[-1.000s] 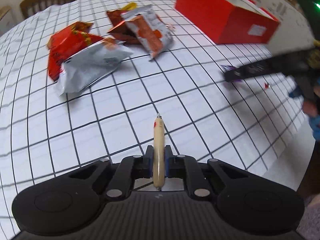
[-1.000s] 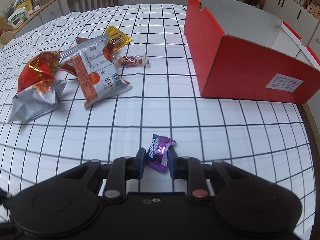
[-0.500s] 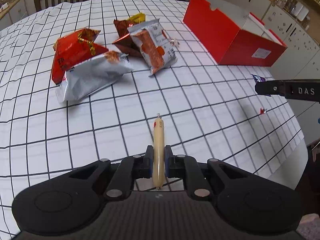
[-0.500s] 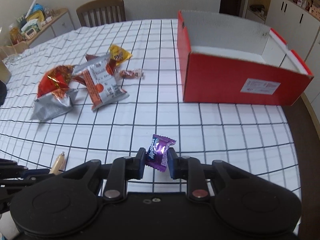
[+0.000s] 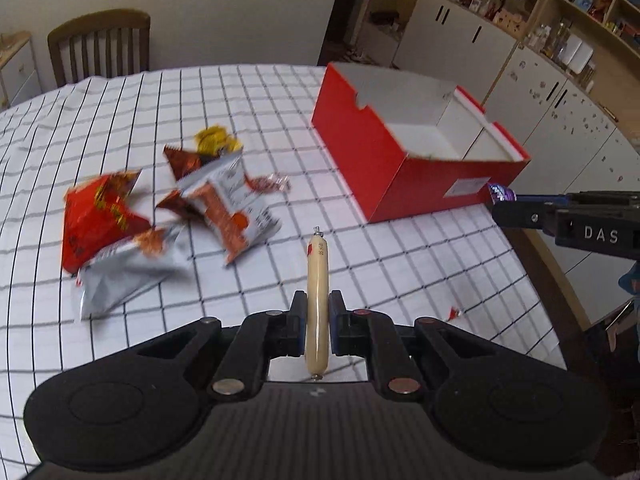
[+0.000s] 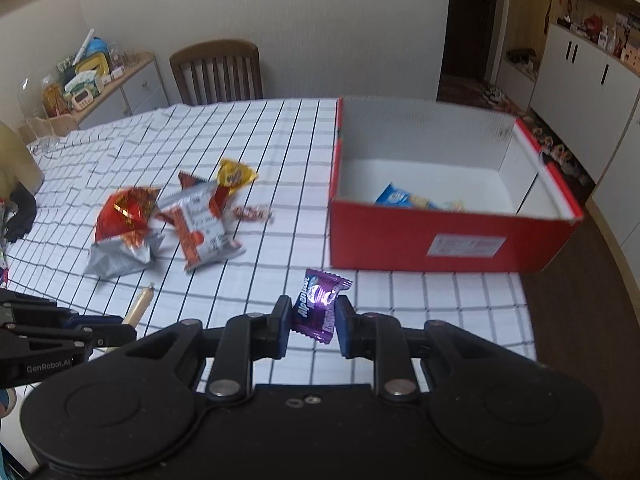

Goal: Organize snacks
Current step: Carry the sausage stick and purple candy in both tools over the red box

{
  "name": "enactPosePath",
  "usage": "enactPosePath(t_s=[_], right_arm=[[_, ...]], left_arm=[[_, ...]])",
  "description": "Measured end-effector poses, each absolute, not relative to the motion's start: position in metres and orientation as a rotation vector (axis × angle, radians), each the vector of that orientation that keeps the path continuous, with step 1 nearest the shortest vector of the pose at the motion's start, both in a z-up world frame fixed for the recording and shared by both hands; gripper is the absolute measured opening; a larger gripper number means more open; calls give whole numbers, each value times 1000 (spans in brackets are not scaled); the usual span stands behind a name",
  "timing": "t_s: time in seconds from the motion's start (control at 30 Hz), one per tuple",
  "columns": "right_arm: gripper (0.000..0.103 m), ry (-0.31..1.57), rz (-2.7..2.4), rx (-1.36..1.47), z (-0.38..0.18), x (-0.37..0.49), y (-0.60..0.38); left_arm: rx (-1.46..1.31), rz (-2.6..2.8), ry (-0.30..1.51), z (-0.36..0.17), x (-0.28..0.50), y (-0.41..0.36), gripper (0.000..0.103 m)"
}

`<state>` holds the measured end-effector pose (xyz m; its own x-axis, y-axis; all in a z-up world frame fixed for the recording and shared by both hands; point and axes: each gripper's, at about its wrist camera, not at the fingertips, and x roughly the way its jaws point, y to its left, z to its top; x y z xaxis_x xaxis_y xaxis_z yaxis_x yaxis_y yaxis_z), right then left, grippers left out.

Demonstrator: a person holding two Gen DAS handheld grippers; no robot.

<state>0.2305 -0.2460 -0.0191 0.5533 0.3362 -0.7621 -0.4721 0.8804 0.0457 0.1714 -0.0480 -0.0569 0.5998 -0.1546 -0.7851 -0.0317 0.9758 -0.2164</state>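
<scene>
Snack pile motion-blurred; blue packet partly hidden behind box wall.

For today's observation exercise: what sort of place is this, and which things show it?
Probably a home dining room or kitchen: a table under a checked cloth, a wooden chair pushed up to it, and white cupboards with cluttered shelves above.

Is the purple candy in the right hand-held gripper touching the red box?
Apart. In the right wrist view the purple candy sits clamped in the right hand-held gripper, with checked tablecloth visible between it and the red box.
</scene>
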Motion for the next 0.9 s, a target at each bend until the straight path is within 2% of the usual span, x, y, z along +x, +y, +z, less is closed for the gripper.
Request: enactPosePath(t_s=[0.47,0.9], right_arm=[[21,774,478,-208,12,282,-286],[21,741,483,-221,19,334,-314]], left_arm=[[-166,-131,835,-12,250,-102,11],[-157,-129,810,0,331,-141,11]])
